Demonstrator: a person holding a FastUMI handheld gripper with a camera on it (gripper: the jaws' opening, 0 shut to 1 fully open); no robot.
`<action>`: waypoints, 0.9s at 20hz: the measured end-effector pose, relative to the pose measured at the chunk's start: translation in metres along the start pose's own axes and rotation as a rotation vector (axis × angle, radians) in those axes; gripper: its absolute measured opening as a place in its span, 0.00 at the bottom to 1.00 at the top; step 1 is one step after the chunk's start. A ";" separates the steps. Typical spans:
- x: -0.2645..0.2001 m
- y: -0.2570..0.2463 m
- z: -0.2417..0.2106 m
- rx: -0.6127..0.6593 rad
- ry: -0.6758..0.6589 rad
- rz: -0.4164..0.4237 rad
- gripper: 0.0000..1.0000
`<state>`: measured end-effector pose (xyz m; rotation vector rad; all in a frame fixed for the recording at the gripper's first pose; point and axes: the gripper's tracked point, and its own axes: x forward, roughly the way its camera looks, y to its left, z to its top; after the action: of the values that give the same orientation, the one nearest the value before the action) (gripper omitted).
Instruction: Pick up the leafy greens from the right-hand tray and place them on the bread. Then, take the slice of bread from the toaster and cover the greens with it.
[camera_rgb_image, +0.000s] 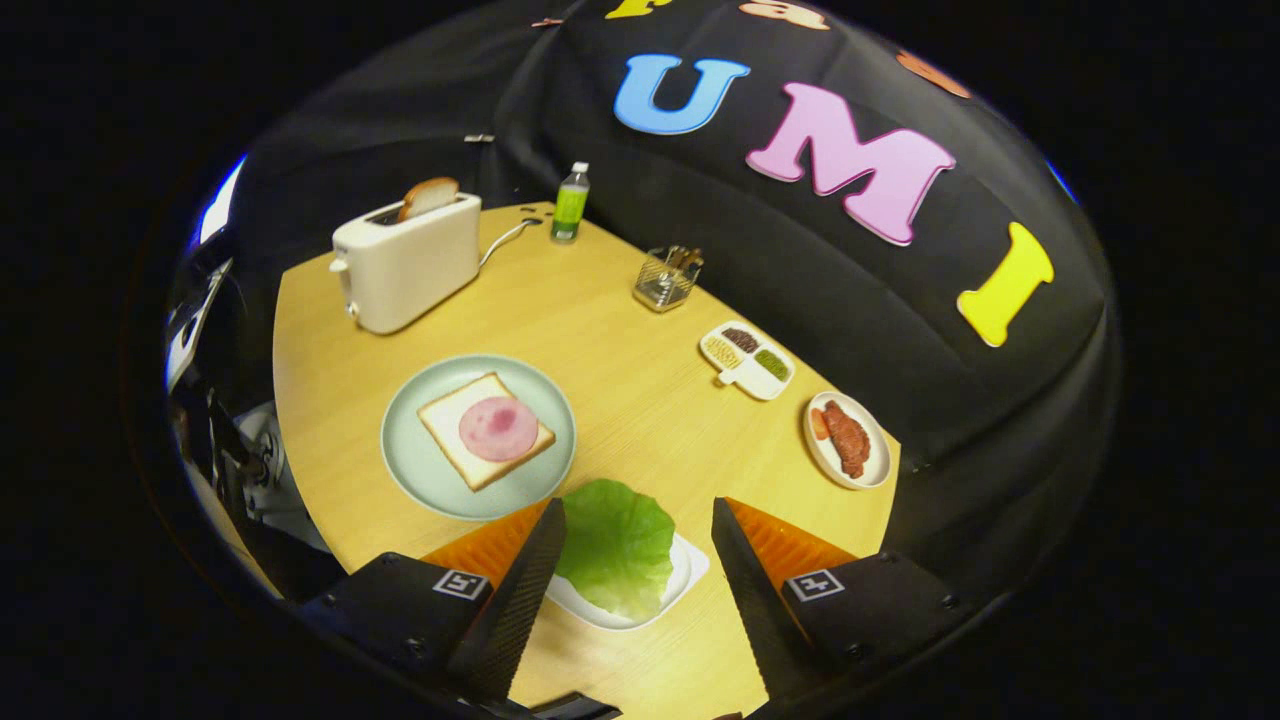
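The gripper (632, 540) is wide open and holds nothing above the lettuce leaf (617, 545) on its tray (690, 572) at the desk's near edge; the leaf looks light, soft and easily torn, so pinch its raised rim gently.

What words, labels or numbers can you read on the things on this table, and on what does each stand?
Bottle label: too small to read.
Toaster: no text visible.
Square markers on the gripper: patterns, no words; its fingers stand open either side of the leafy greens.
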<state>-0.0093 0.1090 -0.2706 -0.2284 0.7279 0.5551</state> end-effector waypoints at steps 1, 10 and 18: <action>0.011 0.003 -0.009 0.004 0.031 0.020 0.92; 0.083 0.012 -0.086 0.178 0.266 0.098 0.79; 0.095 0.019 -0.103 0.293 0.330 0.143 0.46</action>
<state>-0.0203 0.1229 -0.4107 0.0067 1.1418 0.5447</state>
